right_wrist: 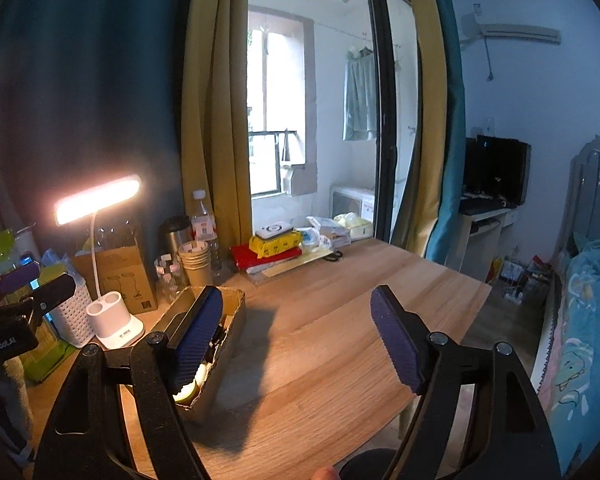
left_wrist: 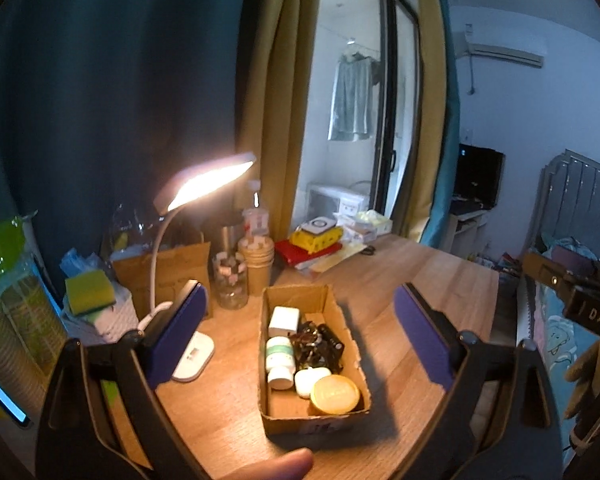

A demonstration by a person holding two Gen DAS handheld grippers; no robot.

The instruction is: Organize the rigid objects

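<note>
Box [left_wrist: 314, 416] of small rigid items sits mid-tabletop [left_wrist: 420, 280], holding bottle [left_wrist: 279, 356], yellow tin [left_wrist: 335, 394] and white case [left_wrist: 311, 381] (nothing else loose nearby). Left gripper [left_wrist: 300, 332] hangs above it, jaws apart and empty; right gripper [right_wrist: 296, 340] likewise, beside the box. Best to back away level, without nudging it

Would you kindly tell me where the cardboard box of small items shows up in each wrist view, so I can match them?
Left wrist view: the cardboard box sits low in the centre, open top showing its contents.
Right wrist view: the same box is lower left, partly hidden behind the left finger.
Shared landmark: the lit desk lamp, left of the box in both.
</note>
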